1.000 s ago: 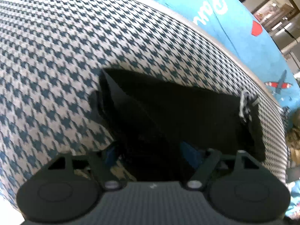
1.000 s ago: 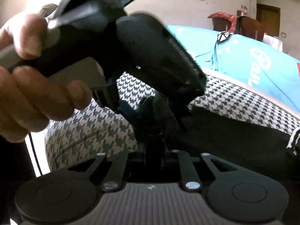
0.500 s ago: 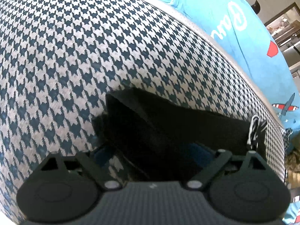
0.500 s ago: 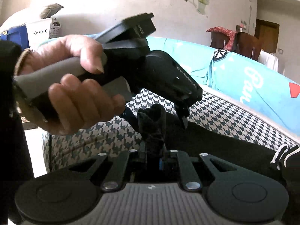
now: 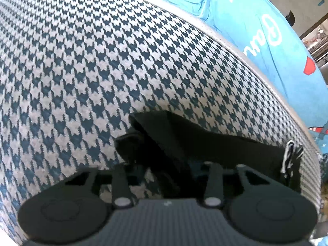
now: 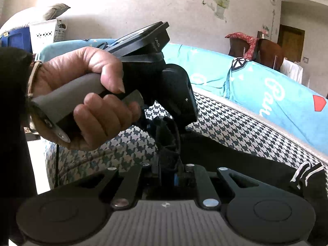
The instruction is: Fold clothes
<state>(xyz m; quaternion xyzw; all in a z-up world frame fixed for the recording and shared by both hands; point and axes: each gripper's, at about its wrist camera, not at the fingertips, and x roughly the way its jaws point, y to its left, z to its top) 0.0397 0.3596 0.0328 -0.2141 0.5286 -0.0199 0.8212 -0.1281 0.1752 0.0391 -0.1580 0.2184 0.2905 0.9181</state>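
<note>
Right claw (image 6: pixel 169 164) tight on black garment (image 6: pixel 235 160); houndstooth cover (image 5: pixel 102 71)

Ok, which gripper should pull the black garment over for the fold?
Right, probably. The right gripper is shut on a bunched edge of the black garment, while the left gripper has its fingers spread over the cloth and grips nothing.

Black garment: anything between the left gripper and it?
Nothing visible. The left gripper, jaws apart, straddles the black garment at its edge on the houndstooth cover. The right gripper clamps a bunch of the same fabric right beside it.
</note>
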